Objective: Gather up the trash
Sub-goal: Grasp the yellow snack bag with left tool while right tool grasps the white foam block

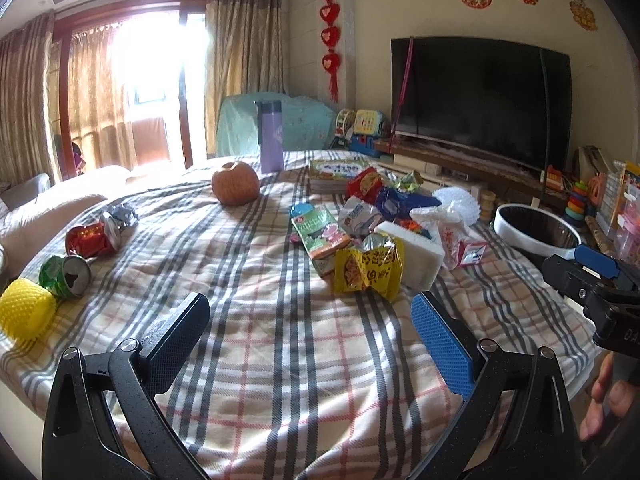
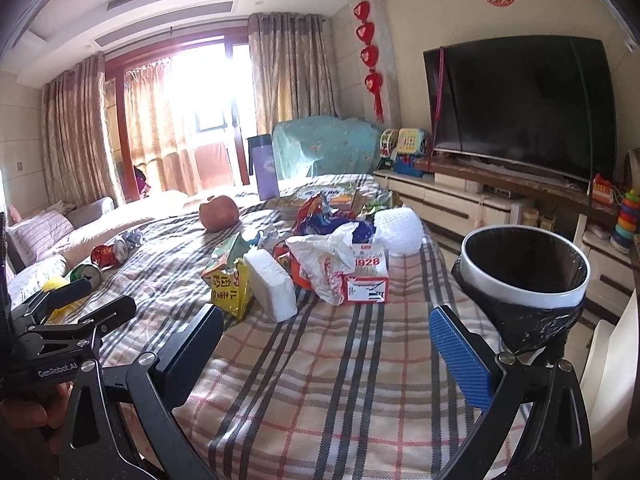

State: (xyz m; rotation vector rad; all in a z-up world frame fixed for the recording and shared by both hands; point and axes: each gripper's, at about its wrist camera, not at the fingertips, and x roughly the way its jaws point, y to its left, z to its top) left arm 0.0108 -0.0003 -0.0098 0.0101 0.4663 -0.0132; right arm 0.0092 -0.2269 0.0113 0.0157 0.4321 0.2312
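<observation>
Now both the left gripper (image 1: 310, 334) and right gripper (image 2: 326, 354) hover spread wide and empty over the plaid blanket (image 1: 280, 360); the yellow snack wrapper (image 1: 368, 270) heads a litter pile, white lined bin (image 2: 524, 276) beside the edge.

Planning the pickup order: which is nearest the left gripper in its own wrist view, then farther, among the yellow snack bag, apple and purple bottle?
1. Yellow snack bag, just ahead, slightly right.
2. Apple, mid-table, slightly left.
3. Purple bottle, standing at the far edge.
</observation>
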